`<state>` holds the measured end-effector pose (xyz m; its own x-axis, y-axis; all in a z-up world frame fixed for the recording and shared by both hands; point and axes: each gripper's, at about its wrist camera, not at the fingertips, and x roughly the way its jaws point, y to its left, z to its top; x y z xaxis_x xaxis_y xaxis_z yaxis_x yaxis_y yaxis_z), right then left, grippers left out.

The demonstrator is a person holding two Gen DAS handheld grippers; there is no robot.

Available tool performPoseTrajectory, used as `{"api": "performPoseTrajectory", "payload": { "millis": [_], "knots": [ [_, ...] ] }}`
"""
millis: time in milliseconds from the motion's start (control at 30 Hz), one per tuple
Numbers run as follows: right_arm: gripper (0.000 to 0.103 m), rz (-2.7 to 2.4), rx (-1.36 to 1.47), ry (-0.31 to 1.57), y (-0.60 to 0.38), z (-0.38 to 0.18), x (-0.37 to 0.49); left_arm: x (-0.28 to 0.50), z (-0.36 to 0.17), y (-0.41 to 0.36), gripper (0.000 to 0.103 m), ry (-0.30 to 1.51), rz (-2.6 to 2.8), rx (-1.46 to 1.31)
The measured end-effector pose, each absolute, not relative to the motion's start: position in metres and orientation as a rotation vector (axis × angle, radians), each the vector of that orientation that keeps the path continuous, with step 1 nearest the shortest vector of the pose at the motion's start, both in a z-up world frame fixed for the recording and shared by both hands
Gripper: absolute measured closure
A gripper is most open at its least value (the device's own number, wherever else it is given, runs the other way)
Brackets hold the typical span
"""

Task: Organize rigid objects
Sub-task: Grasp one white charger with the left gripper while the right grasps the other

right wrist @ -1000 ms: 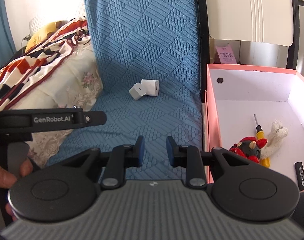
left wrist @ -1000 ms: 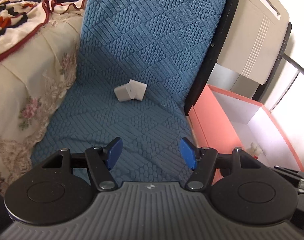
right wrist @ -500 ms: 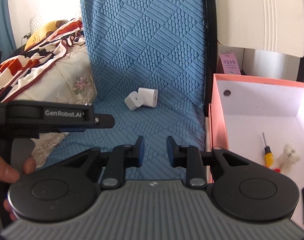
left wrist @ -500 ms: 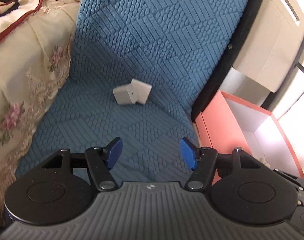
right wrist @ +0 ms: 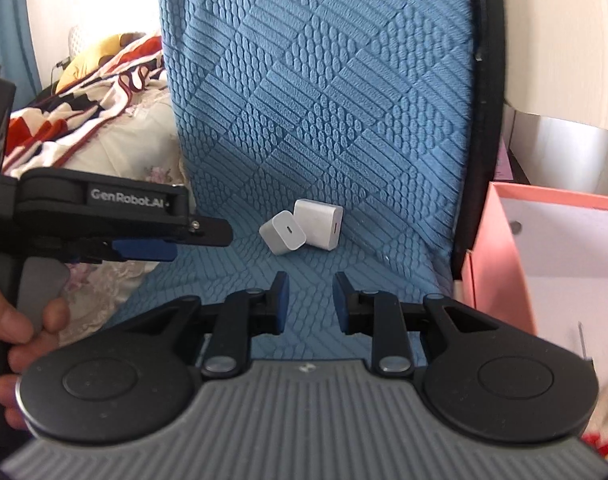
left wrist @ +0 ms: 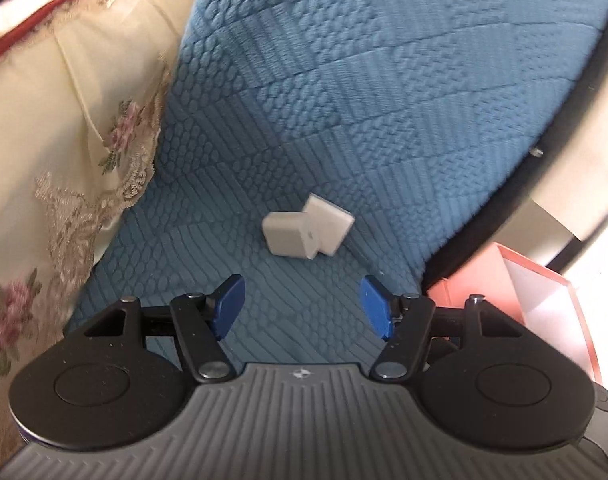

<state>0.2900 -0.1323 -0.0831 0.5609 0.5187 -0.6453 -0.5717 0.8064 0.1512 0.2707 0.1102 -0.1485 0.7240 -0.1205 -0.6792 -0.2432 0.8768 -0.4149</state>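
Two white charger cubes lie touching on the blue quilted seat cover: a smaller one (left wrist: 287, 238) (right wrist: 281, 233) in front left and a larger one (left wrist: 331, 224) (right wrist: 319, 223) behind right. My left gripper (left wrist: 301, 306) is open and empty, a short way in front of them; it also shows from the side in the right wrist view (right wrist: 143, 249). My right gripper (right wrist: 308, 302) has its jaws a narrow gap apart, holds nothing, and sits just short of the cubes.
A pink box (right wrist: 500, 256) (left wrist: 544, 308) with a white inside stands at the right of the seat. A cream floral bedspread (left wrist: 63, 140) lies at the left. A black frame edge (right wrist: 474, 120) and a white panel (right wrist: 564, 40) border the cover at the right.
Both grippers have moved forward toward the two cubes, which look larger and nearer now. The box contents have slid almost out of the right view. Jaw openings are unchanged.
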Motion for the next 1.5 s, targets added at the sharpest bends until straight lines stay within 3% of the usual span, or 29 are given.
{"api": "performPoseTrajectory", "payload": {
  "millis": [200,700,867,933,1500],
  "knots": [
    [0.075,0.648,-0.069,0.776,-0.119,-0.092,0.334,0.305,-0.166,0.133,0.034,0.815,0.07,-0.619],
    [0.074,0.691,0.168,0.963,-0.083,-0.129,0.45,0.37,-0.201,0.142,0.034,0.945,0.05,-0.597],
    [0.053,0.681,0.178,1.01,-0.071,-0.136,0.464,0.381,-0.207,0.135,0.034,0.942,0.025,-0.585],
    [0.04,0.678,0.177,1.021,-0.067,-0.138,0.469,0.384,-0.209,0.132,0.035,0.942,0.027,-0.566],
    [0.039,0.649,0.223,1.2,-0.046,-0.175,0.488,0.401,-0.22,0.117,0.037,0.923,0.038,-0.533]
  ]
}}
